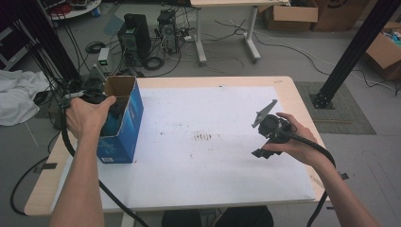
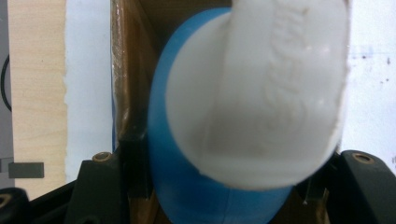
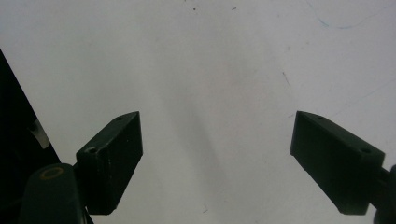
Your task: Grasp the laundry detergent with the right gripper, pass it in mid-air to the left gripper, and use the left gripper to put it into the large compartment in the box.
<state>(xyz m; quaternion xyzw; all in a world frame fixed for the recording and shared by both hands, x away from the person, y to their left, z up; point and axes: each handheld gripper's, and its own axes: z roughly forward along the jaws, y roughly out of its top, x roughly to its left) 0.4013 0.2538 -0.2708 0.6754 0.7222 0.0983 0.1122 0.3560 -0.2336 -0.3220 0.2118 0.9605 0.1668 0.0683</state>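
Blue and white, the bottle [image 2: 243,116] sits clamped in my left claw [image 1: 97,97] at the mouth of the open box [image 1: 124,118], I judge halfway in or out, while my right claw [image 3: 215,163] hangs spread over the white sheet [image 1: 208,142].

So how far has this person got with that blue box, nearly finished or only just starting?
Early, by the look of it. Nothing lies out on the white sheet yet. In hand: the left gripper is down in the open blue box, with a blue and white object between its jaws. The right gripper waits open over the sheet. Bringing that object out seems left.
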